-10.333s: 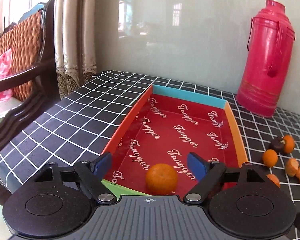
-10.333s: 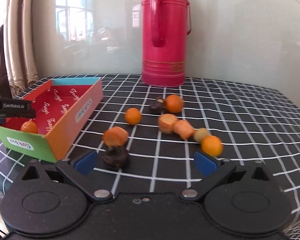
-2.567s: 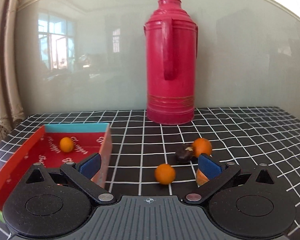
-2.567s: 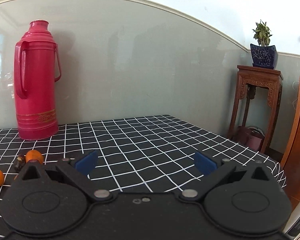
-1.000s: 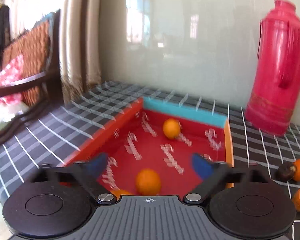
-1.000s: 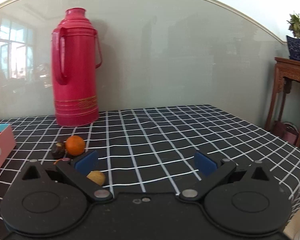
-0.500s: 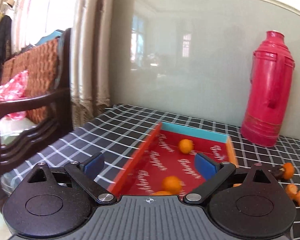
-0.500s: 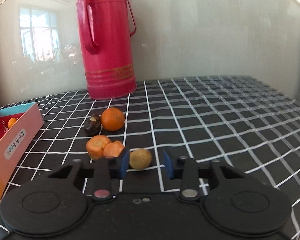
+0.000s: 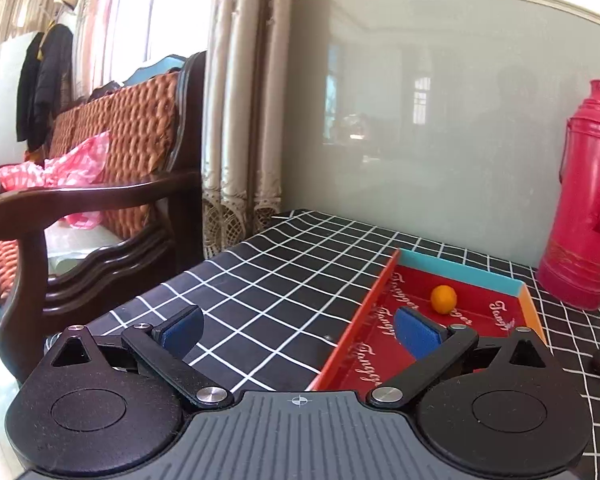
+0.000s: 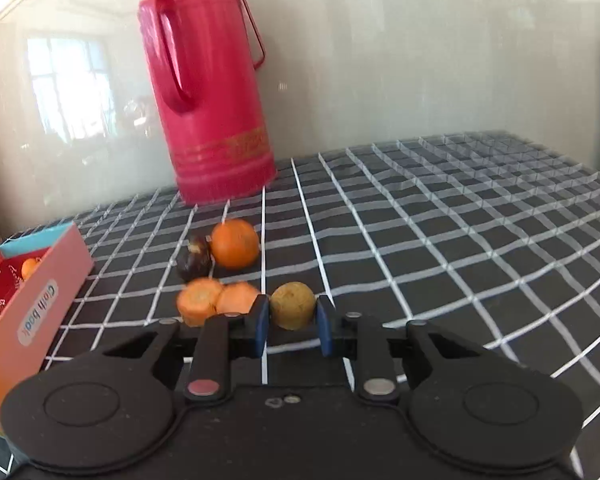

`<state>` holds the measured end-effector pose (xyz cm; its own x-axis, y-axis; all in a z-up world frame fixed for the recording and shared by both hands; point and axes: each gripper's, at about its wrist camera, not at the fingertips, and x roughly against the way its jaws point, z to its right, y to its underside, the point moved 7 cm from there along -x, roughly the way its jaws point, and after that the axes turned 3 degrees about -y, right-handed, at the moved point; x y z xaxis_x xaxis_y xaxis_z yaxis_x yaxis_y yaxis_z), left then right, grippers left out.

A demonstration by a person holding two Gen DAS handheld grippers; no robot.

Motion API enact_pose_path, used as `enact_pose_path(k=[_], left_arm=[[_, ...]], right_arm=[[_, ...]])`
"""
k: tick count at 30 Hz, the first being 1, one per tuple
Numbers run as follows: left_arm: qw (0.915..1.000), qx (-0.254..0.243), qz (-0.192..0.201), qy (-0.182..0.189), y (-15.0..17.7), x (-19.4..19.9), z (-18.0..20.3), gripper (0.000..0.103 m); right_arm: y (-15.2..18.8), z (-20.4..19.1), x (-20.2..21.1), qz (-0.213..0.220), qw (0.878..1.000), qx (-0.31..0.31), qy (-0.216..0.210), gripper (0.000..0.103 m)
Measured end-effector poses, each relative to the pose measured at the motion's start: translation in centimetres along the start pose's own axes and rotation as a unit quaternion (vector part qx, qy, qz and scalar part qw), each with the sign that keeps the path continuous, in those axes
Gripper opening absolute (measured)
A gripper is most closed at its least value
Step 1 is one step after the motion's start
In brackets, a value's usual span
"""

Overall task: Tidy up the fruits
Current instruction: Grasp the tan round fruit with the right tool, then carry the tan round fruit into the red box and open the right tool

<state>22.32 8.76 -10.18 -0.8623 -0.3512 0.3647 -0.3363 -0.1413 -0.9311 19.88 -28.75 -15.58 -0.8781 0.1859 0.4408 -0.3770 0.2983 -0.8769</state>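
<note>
Your tabletop (image 10: 440,216) wears a black cloth with a white grid, backed by a pale glossy wall, with a red thermos (image 10: 208,92) standing at its rear edge and a wooden armchair (image 9: 100,184) off its left edge.

Your right hand-held gripper (image 10: 291,322) has its blue pads closed almost fully on the yellowish-brown round fruit (image 10: 293,305), one pad pressed to each side. Half a second ago those pads stood a little apart from it. Your left hand-held gripper (image 9: 298,328) is spread wide and holds nothing; it hangs over the near left part of the tabletop, its right finger (image 9: 418,334) above the red tray (image 9: 384,308). A second ago it was right over the tray with an orange between its fingers.

Count on the cloth, right wrist view: one whole orange (image 10: 235,243), one dark brown fruit (image 10: 195,261) touching it, two orange cut pieces (image 10: 216,301) side by side just left of the gripped fruit. The tray sits at the left; the left wrist view shows one small orange (image 9: 443,299) near its far wall, while the right wrist view shows a second orange shape at the tray's near end.
</note>
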Motion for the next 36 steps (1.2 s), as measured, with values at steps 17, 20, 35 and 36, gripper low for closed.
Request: enact_pose_path(k=[17, 20, 35, 36], left_arm=[[0.9968, 0.040, -0.019, -0.066, 0.9, -0.8, -7.3, 0.103], [0.9963, 0.038, -0.019, -0.075, 1.0, -0.9, -8.2, 0.103], [0.9978, 0.029, -0.015, -0.057, 1.0, -0.7, -7.1, 0.103], [0.9983, 0.024, -0.012, -0.051, 1.0, -0.5, -6.5, 0.103]], right_arm=[[1.3, -17.0, 4.1, 0.020, 0.958, 0.116, -0.262, 0.017], [2.2, -19.4, 3.8, 0.008, 0.953, 0.138, -0.268, 0.017], [-0.2, -14.4, 5.4, 0.089, 0.979, 0.118, -0.142, 0.086], [-0.5, -13.4, 5.4, 0.091, 0.981, 0.110, -0.127, 0.091]])
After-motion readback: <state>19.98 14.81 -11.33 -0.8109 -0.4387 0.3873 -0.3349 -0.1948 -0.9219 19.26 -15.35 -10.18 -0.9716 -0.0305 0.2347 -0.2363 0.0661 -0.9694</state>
